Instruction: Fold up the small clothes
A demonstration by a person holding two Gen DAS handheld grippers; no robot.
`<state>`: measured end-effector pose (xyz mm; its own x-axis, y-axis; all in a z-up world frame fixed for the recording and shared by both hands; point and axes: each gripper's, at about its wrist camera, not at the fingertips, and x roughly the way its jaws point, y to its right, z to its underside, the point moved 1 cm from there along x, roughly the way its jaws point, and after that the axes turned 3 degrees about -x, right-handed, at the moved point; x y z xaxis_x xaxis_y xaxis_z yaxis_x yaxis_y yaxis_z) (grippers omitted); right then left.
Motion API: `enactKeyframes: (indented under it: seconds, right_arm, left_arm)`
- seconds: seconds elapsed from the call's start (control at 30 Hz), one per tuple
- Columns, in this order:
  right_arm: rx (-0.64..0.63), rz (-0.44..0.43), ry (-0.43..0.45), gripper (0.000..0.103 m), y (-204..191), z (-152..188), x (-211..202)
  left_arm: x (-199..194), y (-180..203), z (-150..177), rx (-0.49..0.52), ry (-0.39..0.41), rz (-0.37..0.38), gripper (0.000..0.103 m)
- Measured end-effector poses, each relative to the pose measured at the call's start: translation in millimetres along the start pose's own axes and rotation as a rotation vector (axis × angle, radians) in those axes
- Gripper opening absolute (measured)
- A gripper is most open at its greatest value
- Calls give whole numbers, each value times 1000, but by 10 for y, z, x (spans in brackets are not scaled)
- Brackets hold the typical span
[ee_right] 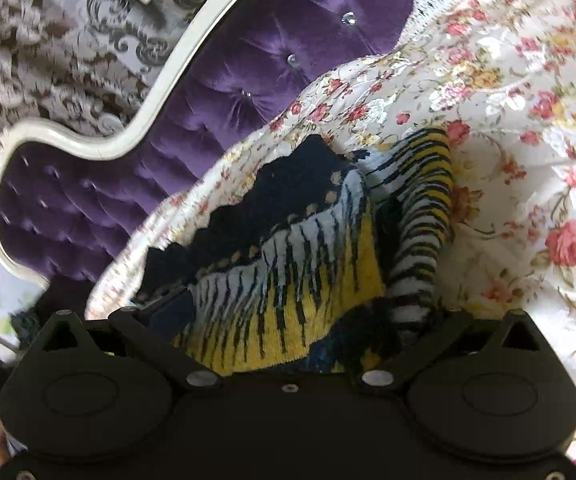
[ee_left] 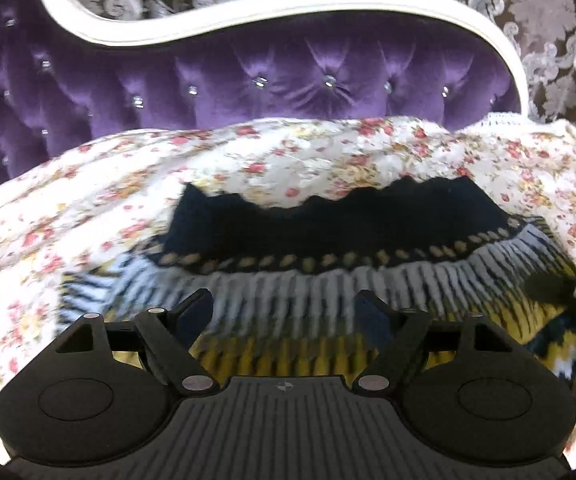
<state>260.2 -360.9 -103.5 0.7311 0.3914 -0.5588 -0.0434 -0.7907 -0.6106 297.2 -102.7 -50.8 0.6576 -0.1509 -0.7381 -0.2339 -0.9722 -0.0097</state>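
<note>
Below the right hand-held gripper (ee_right: 288,320), state unclear, fingertips hidden by knit garment (ee_right: 288,280); left (ee_left: 286,312) agape.

Floral bedspread (ee_left: 328,152) over the bed, patterned knit sweater (ee_left: 328,240) flat upon it.

Floral bedspread (ee_left: 328,152) against purple tufted headboard (ee_left: 268,76) (white-framed); damask wallpaper (ee_left: 548,20).

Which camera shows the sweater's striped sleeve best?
The right wrist view: the sleeve lies in full, folded beside the sweater body. The left wrist view shows the body spread wide, but the sleeve only blurred at the right edge.
</note>
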Motion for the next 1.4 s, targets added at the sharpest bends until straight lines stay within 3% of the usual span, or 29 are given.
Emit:
enactKeyframes:
  seconds: [0.17,0.27,0.33,0.4,0.5,0.73,0.93,1.03,1.13,1.23,1.27,1.4]
  right_arm:
    - [-138,94,-23,103,-184,55,72]
    - [-176,115,-31,103,-225,70,89]
    - [-168,131,-23,97,-212,63,67]
    - [-181,189,-7,54,-206,42,33]
    - [-114,158,8,37,-106,8,-53]
    - [-62,128,12,34,-105,-26,-194]
    - [-13,86,9,33,-110,-32,-289]
    - [-26,96,6,33,-159,-16,-295]
    - [-36,120,2,33,-187,-1,-269]
    - [-44,147,6,33,-215,2,-266]
    - [-49,160,12,33,-245,2,-271]
    - [-108,204,23,33,-495,2,-280]
  left_arm:
    - [238,199,12,44,-32,-18,77]
    - [360,211,15,18,-53,-16,79]
    - [416,183,8,-12,-62,-11,80]
    - [434,194,-3,-18,-69,-13,80]
    - [428,222,-3,-10,-69,-24,80]
    - [355,203,-7,-17,-70,-17,78]
    - [-22,82,204,-25,-69,37,77]
    - [-147,44,390,-19,-68,55,77]
    - [-22,19,460,-21,-108,60,77]
    - [-2,9,437,-14,-100,69,76]
    - [-28,-15,412,-16,-101,81,71]
    - [-234,-295,323,-50,-66,91,68]
